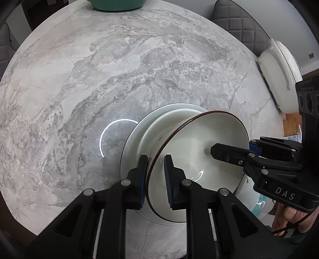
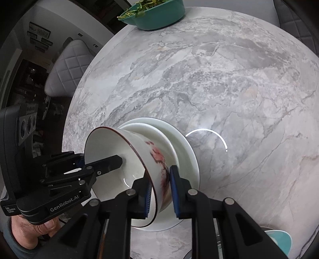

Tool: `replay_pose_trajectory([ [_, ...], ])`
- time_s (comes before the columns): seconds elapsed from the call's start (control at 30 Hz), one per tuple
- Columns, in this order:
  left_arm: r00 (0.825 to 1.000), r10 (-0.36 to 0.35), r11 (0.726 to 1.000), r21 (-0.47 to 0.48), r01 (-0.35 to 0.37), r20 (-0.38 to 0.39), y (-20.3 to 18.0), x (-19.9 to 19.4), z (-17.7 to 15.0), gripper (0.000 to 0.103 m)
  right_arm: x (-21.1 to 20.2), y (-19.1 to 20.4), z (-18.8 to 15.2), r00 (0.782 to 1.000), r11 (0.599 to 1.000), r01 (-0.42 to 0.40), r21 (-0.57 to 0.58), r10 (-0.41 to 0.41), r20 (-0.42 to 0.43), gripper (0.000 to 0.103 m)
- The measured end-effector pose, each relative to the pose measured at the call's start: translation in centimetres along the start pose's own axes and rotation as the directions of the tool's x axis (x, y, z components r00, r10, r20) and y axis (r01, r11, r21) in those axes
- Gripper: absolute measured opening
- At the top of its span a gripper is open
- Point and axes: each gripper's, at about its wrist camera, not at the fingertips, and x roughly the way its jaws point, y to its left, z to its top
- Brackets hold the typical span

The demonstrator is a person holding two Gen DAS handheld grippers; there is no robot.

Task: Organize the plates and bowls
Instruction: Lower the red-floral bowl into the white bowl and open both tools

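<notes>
A white bowl (image 1: 195, 139) with a brown rim and red flower pattern (image 2: 157, 157) sits tilted on a small white dish (image 1: 159, 123), which rests on a larger white plate (image 1: 130, 143). My left gripper (image 1: 156, 177) is shut on the near rim of the bowl, one pad inside and one outside. My right gripper (image 2: 161, 191) is shut on the opposite side of the same rim. Each wrist view shows the other gripper: the right gripper (image 1: 233, 148) comes in from the right, the left gripper (image 2: 99, 161) from the left. The dish (image 2: 151, 129) and plate (image 2: 185, 143) lie flat on the marble table (image 2: 219, 79).
A teal basin of greens (image 2: 155, 16) stands at the table's far edge. A white lidded appliance (image 1: 279, 75) sits off the right edge. Another bowl with teal markings (image 1: 257, 203) stands close by the stack. Quilted chairs (image 2: 67, 67) surround the table. A person's hand (image 2: 33, 227) holds the left gripper.
</notes>
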Motion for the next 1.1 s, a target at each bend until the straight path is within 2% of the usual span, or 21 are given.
replay_pose_trajectory([
  [0.23, 1.0, -0.002, 1.0, -0.015, 0.002, -0.005, 0.0, 0.2, 0.4, 0.017, 0.0, 1.1, 0.1, 0.998, 0.997, 0.066, -0.033, -0.066, -0.014, 0.023],
  [0.3, 1.0, -0.005, 1.0, -0.014, 0.005, -0.009, -0.2, 0.3, 0.6, 0.022, 0.0, 1.6, 0.1, 0.996, 0.995, 0.082, -0.05, -0.083, -0.019, 0.031],
  [0.37, 1.0, -0.015, 1.0, -0.017, 0.015, -0.01, -0.4, 0.4, 0.7, 0.03, 0.0, 2.2, 0.1, 0.995, 0.992, 0.101, -0.073, -0.103, -0.02, 0.033],
  [0.4, 1.0, -0.015, 1.0, -0.024, 0.015, -0.01, -0.4, 0.4, 0.7, 0.029, 0.1, 2.4, 0.1, 0.993, 0.99, 0.113, -0.084, -0.115, -0.021, 0.033],
  [0.87, 0.999, -0.041, 0.998, -0.046, 0.04, -0.011, -0.5, 0.4, 0.9, 0.037, -0.4, 1.6, 0.4, 0.996, 0.998, 0.057, -0.037, -0.06, -0.07, 0.035],
  [0.97, 0.999, -0.046, 0.998, -0.048, 0.045, -0.007, -0.5, 0.4, 0.9, 0.042, -0.8, 1.6, 0.4, 0.995, 0.996, 0.075, -0.037, -0.077, -0.066, 0.038],
  [1.0, 0.999, -0.053, 0.997, -0.055, 0.052, -0.003, -0.4, 0.5, 0.9, 0.046, -0.8, 1.4, 0.4, 0.996, 0.998, 0.063, -0.028, -0.064, -0.068, 0.038],
  [1.1, 0.999, -0.046, 0.998, -0.047, 0.046, -0.002, -0.3, 0.8, 0.9, 0.05, -0.6, 0.9, 0.3, 0.996, 0.998, 0.058, -0.026, -0.059, -0.07, 0.042],
])
